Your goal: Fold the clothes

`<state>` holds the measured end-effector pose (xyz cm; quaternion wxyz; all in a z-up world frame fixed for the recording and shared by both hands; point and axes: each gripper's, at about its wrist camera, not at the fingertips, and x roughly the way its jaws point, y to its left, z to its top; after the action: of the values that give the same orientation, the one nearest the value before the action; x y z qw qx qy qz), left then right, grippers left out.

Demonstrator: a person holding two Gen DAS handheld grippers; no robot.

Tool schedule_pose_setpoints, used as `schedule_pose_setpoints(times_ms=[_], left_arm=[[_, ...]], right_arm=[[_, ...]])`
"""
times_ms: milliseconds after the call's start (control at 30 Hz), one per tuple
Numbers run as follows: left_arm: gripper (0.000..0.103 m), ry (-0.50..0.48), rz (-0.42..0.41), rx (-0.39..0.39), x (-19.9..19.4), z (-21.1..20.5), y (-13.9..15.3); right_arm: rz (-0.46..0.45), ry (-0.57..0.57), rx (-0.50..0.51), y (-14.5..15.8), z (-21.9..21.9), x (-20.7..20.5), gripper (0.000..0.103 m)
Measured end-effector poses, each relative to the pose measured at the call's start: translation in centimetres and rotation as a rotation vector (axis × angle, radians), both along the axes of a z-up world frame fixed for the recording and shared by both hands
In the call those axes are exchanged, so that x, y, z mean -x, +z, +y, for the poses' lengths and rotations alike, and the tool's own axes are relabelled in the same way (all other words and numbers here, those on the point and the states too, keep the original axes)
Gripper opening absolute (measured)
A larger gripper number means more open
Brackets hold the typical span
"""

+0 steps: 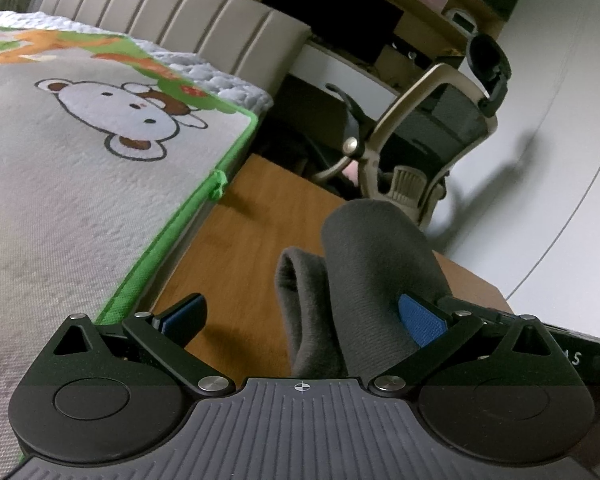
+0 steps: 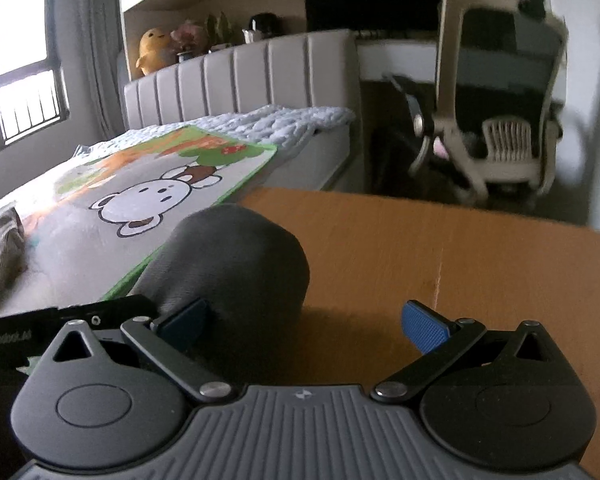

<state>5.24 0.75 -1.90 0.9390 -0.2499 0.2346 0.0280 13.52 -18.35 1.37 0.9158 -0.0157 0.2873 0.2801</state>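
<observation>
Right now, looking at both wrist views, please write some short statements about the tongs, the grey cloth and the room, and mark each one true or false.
1. Both pairs of tongs are wide open. True: the left tongs and the right tongs stand spread.
2. The grey cloth lies on the cartoon bear mat. False: it rests on the wooden table, beside the mat.
3. An office chair stands beyond the table. True.
4. The mat has a red border. False: its border is green.
5. A yellow plush toy sits behind the headboard. True.
</observation>
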Motion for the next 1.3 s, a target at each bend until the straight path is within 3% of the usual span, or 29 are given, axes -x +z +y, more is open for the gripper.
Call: schedule_pose_setpoints(times_ms=[167,267,433,700,967,1133,1233,1300], left_arm=[[0.103,-0.002,0.006,-0.001,-0.1,0.0,0.0],[0.103,-0.004,0.006,0.001,0.0,0.0,0.0],[0.103,-0.016,0.013,0.003,-0.3,0.0,-0.1],[0.103,-0.011,0.017,-0.002,-0.8,-0.1,-0.1],[0.103,-0.019,0.012,0.0,-0.8,-0.1,-0.2],[0.103,-0.023,0.01,-0.009,-0.9,-0.3,-0.2],[0.103,-0.018,0.012,-0.012,-0.9,-0.2,-0.1],[0.103,-0.019,0.012,-0.011,-0.9,-0.2,-0.1]], right_arm=[[-0.08,0.014,0.06,-0.3,0.6,0.6,0.103],[-0.041,0.015,0.043,0.5,0.4,0.2,0.103],[-0.059,0.002,0.032,1.5,0.8,-1.1,0.103],[0.009,0.004,0.053,0.0,2.3,-4.0,0.103],[0.012,-0.022,-0.047,0.6,-0.6,-1.3,0.103],[0.028,-0.03,-0.082,-1.1,-2.2,0.5,0.103],[0.036,-0.032,-0.077,-1.4,-2.0,0.1,0.103],[-0.019,-0.023,-0.035,-1.2,-1.5,0.6,0.103]])
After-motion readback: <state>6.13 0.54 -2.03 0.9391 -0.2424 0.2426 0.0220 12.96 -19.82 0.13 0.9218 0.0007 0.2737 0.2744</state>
